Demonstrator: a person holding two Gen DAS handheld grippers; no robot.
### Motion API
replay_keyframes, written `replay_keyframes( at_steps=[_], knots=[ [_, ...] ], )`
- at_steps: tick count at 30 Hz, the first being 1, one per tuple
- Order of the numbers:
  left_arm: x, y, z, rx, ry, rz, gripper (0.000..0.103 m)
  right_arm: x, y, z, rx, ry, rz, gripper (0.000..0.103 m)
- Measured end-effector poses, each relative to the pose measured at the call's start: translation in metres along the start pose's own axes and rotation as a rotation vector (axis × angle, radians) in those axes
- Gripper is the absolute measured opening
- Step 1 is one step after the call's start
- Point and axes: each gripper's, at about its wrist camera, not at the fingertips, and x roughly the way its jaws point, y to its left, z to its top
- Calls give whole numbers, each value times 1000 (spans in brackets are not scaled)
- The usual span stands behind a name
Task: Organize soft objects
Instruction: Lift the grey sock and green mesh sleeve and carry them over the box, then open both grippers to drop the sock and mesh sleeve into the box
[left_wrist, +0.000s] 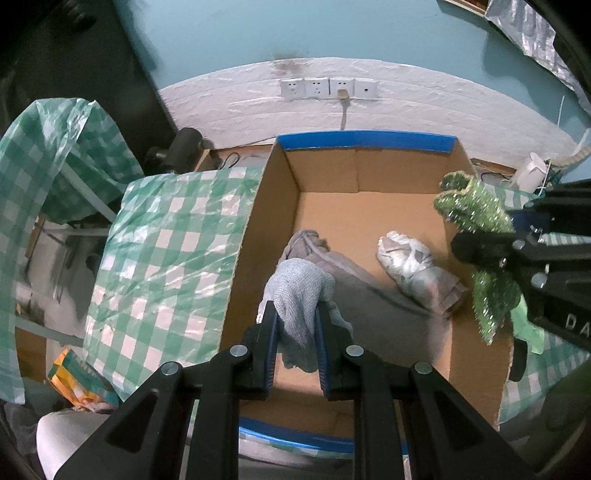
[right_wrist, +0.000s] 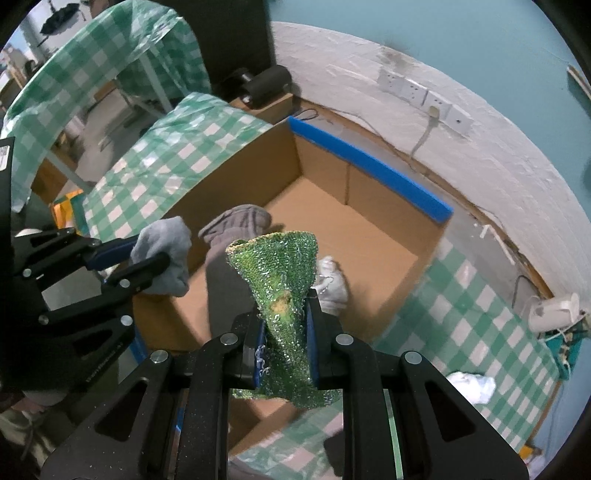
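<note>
My left gripper (left_wrist: 295, 314) is shut on a pale blue-grey knitted cloth (left_wrist: 299, 291), held above the near left part of an open cardboard box (left_wrist: 251, 236). The same gripper (right_wrist: 147, 254) and its blue-grey cloth (right_wrist: 162, 247) show at the left of the right wrist view. My right gripper (right_wrist: 284, 314) is shut on a green sequinned cloth (right_wrist: 280, 266), hanging over the box's right side. That gripper (left_wrist: 480, 247) and the green cloth (left_wrist: 476, 210) appear at the right of the left wrist view. Inside the box lie a grey-brown garment (left_wrist: 354, 284) and a whitish bundle (left_wrist: 410, 258).
The box has blue tape on its rims (left_wrist: 365, 140) and sits on a green-and-white checked tablecloth (left_wrist: 166, 240). A white wall with sockets (left_wrist: 328, 88) is behind. A white cloth (right_wrist: 469, 384) lies on the tablecloth at the right, near a white kettle (right_wrist: 554, 310).
</note>
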Motion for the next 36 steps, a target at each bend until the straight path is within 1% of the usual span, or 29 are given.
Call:
replay_keyframes(
  at_steps=[2,3,4,5,6,7,8,9,10,11,12,14,17,20,24,32,36],
  knots=[
    [3,2,0,-8,8,6,21,5,1,-1,4,8,7,17],
    [4,3,0,-15,12,10,25,6,1,-1,5,8,6,18],
    [5,4,0,-23,17,15,28,8,1,-2,6,9,3,24],
    [5,4,0,-25,19,16,32,9,1,-2,7,11,1,33],
    [6,4,1,-29,20,16,37,9,0,-3,9,10,-4,36],
    [6,4,1,-31,20,19,39,8,-1,-3,15,5,-8,45],
    [6,5,1,-31,16,22,44,8,-2,-3,22,1,-12,53],
    [5,4,1,-31,12,26,51,7,-3,-4,25,-3,-18,55],
    [5,4,2,-31,10,32,54,6,-4,-3,26,-5,-23,58],
    [5,4,2,-32,8,35,58,5,-6,-4,31,-8,-29,58],
    [5,4,2,-32,5,36,60,5,-7,-4,36,-10,-31,59],
    [4,3,3,-30,6,37,60,3,-10,-4,42,-10,-34,61],
    [5,1,3,-23,5,40,64,2,-14,-6,54,-14,-38,61],
    [4,-4,4,-10,2,40,65,-1,-18,-8,67,-17,-34,62],
    [3,-10,5,4,-7,39,70,-7,-23,-11,76,-26,-36,63],
    [-3,-26,13,10,-15,3,74,-22,-39,-23,102,-53,-47,66],
    [-11,-38,16,28,-38,-23,76,-27,-54,-32,129,-56,-65,67]
  ],
)
